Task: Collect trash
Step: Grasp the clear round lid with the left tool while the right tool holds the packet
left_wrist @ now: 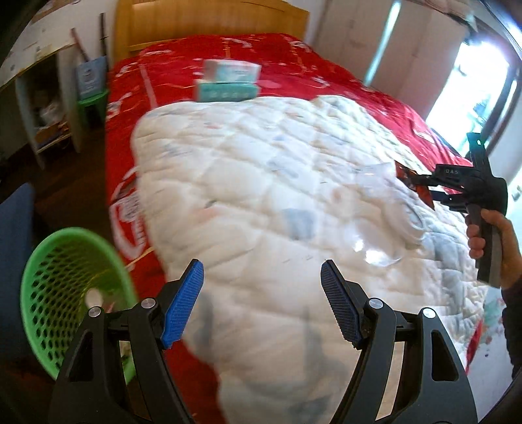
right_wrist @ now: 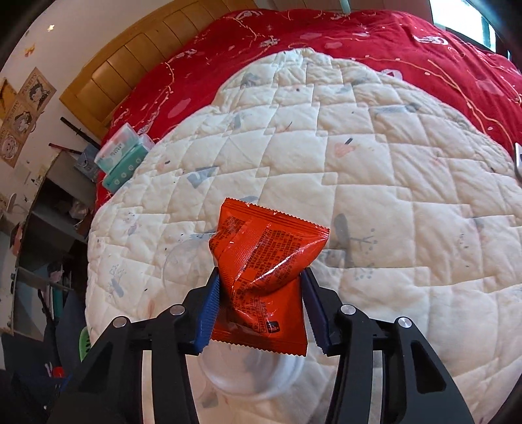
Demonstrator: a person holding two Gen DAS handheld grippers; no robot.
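Observation:
My right gripper [right_wrist: 259, 287] is shut on a red snack wrapper [right_wrist: 261, 270] and holds it above the white quilt [right_wrist: 375, 195]. It also shows in the left wrist view [left_wrist: 424, 187], at the right, with the wrapper [left_wrist: 411, 178] in its jaws. A clear plastic cup [right_wrist: 251, 378] lies on the quilt just below the wrapper; it shows in the left wrist view [left_wrist: 381, 228] too. My left gripper [left_wrist: 262, 283] is open and empty over the quilt's near edge. A green mesh basket [left_wrist: 65, 293] stands on the floor at the lower left of that view.
A red bedspread [left_wrist: 228, 55] covers the bed under the quilt. Two teal tissue packs [left_wrist: 228, 81] are stacked near the wooden headboard [left_wrist: 208, 19]; they show in the right wrist view [right_wrist: 124, 156]. Shelves [left_wrist: 45, 107] and a green stool [left_wrist: 93, 104] stand left of the bed.

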